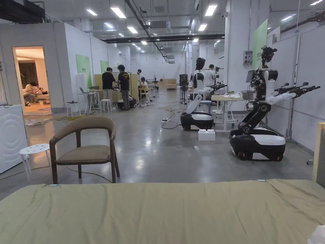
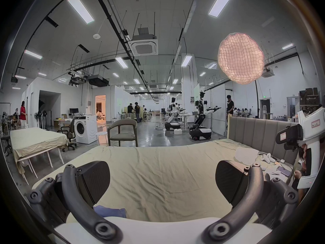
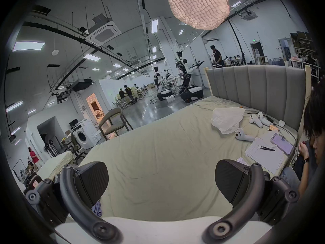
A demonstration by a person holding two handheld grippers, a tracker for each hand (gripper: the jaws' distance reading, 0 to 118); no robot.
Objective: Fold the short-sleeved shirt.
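Note:
A bed with a pale green sheet (image 1: 158,209) spreads before me. A bit of blue cloth (image 2: 110,210) lies on the sheet low in the left gripper view, just under the left jaw; the same blue cloth (image 3: 97,209) peeks out by the left jaw in the right gripper view. My left gripper (image 2: 162,182) hangs above the sheet, open, with nothing between its jaws. My right gripper (image 3: 161,182) is open as well, above the sheet. In the left gripper view the right gripper's white body (image 2: 306,142) stands at the far right.
A white plastic bag (image 3: 226,119), white controllers (image 3: 244,136), papers (image 3: 263,152) and a phone (image 3: 282,143) lie by the grey headboard (image 3: 255,82). A person (image 3: 314,129) sits at the bed's right side. A brown chair (image 1: 84,146) and wheeled robots (image 1: 260,127) stand beyond the bed.

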